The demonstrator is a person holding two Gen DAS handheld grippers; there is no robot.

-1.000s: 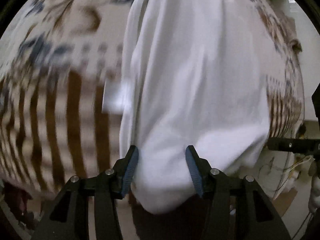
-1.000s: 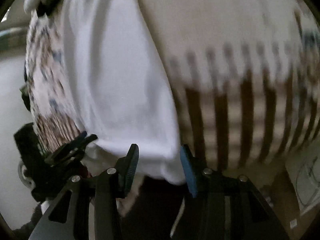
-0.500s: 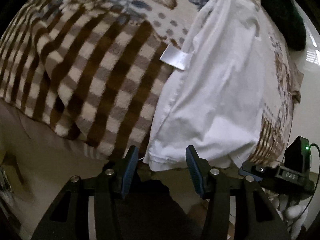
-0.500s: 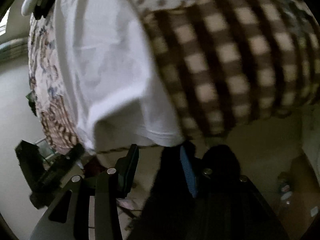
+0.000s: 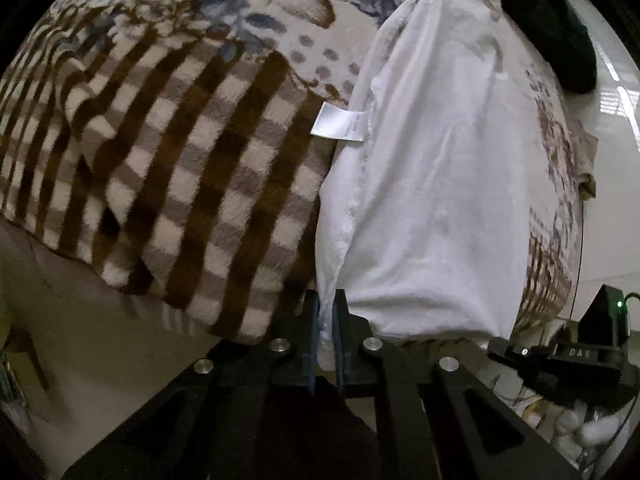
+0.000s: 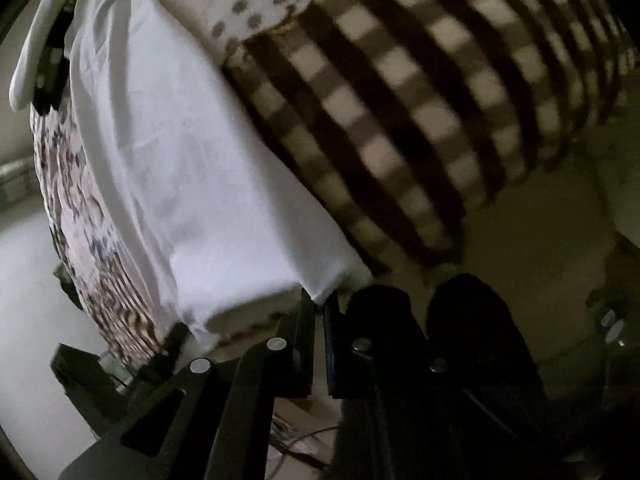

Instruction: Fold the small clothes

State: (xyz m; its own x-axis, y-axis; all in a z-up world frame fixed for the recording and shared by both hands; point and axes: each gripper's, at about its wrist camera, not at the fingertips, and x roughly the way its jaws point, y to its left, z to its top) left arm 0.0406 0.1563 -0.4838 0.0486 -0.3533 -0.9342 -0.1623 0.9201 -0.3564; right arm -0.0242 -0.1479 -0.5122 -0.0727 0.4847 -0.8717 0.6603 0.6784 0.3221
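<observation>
- left gripper (image 5: 325, 312): jaws have just been closing; now pinched together on the near left corner of the white cotton garment (image 5: 432, 184); hem fabric sits between the pads
- right gripper (image 6: 318, 306): jaws have just been closing too; clamped on the garment's (image 6: 192, 184) near right corner; cloth tip caught between the pads
- garment lies flat and lengthwise on a fleecy blanket with brown-and-cream checks and a blue-brown leaf print (image 5: 192, 168); near hem at the blanket's edge, stretched between the two grippers
- white care label (image 5: 338, 126) sticks out from the garment's left side seam onto the checks
- dark green cloth (image 5: 560, 32) lies at the far end beyond the garment
- right wrist view is motion-blurred; blanket (image 6: 400, 112) detail soft
- black device with a green light (image 5: 600, 336) sits low at right, off the blanket
</observation>
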